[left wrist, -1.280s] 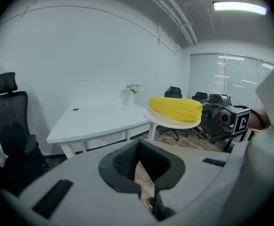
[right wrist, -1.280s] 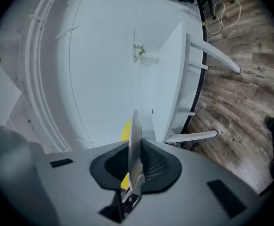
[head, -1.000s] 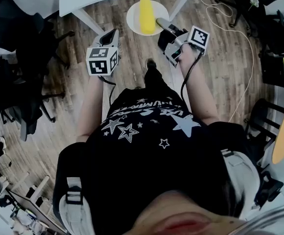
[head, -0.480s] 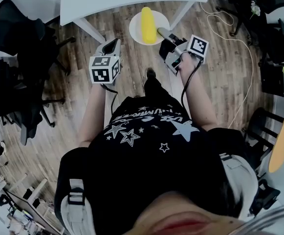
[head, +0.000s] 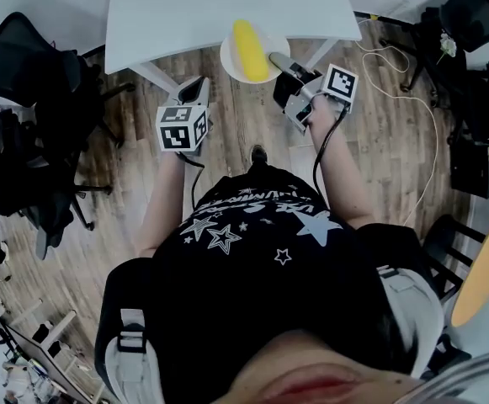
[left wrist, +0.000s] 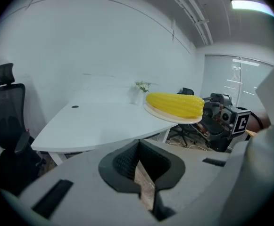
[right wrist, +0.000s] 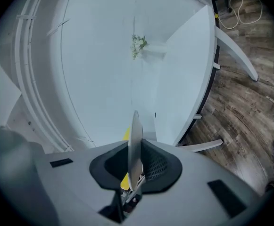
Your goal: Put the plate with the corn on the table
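The right gripper (head: pixel 279 60) had its jaws clenched on the rim of the white plate (head: pixel 228 55), which showed edge-on between them in the right gripper view (right wrist: pixel 136 140). The yellow corn cob (head: pixel 250 39) lay lengthwise on the plate. The plate was held about level at the near edge of the white bench (head: pixel 185 11); in the left gripper view it appeared raised just above the bench top (left wrist: pixel 94 121). The left gripper (head: pixel 195 87) hung over the wood floor (head: pixel 236 124), just short of the bench, its jaws closed together on nothing. A small vase of flowers (left wrist: pixel 140 86) stood at the bench's far side.
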